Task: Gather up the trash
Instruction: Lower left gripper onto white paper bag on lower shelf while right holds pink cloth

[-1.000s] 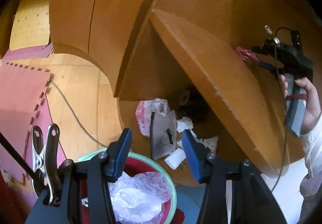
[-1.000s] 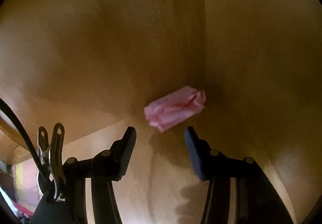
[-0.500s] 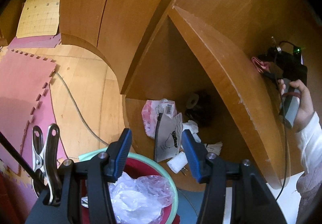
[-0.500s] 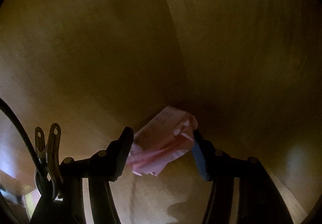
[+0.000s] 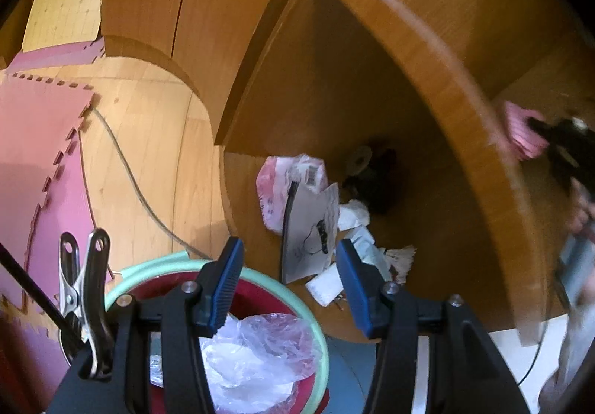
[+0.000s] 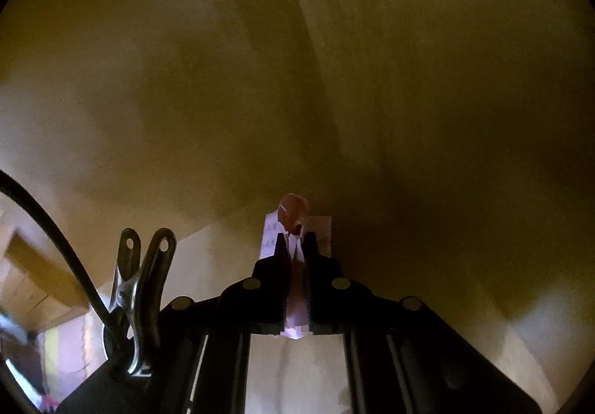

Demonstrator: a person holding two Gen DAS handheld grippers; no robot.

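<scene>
My right gripper (image 6: 296, 241) is shut on a crumpled pink paper (image 6: 293, 207) inside a dim wooden shelf compartment. In the left wrist view the same pink paper (image 5: 522, 131) shows at the right gripper (image 5: 535, 124) on the upper shelf, blurred. My left gripper (image 5: 290, 258) is open and empty, held above a red bin with a green rim (image 5: 156, 263) that holds clear plastic wrap (image 5: 256, 351). Beyond it, on the lower shelf, lies a trash pile: a pink-white plastic bag (image 5: 282, 176), a grey card (image 5: 308, 228) and white paper scraps (image 5: 353, 213).
A slanted wooden shelf board (image 5: 446, 87) separates the upper and lower compartments. A dark object and a tape roll (image 5: 360, 157) sit at the back of the lower shelf. Pink foam mats (image 5: 33, 139) and a cable (image 5: 126, 168) lie on the wooden floor at left.
My right gripper closed on the pink paper, which lay loose between its open fingers before. The left gripper stayed open above the bin and shifted slightly.
</scene>
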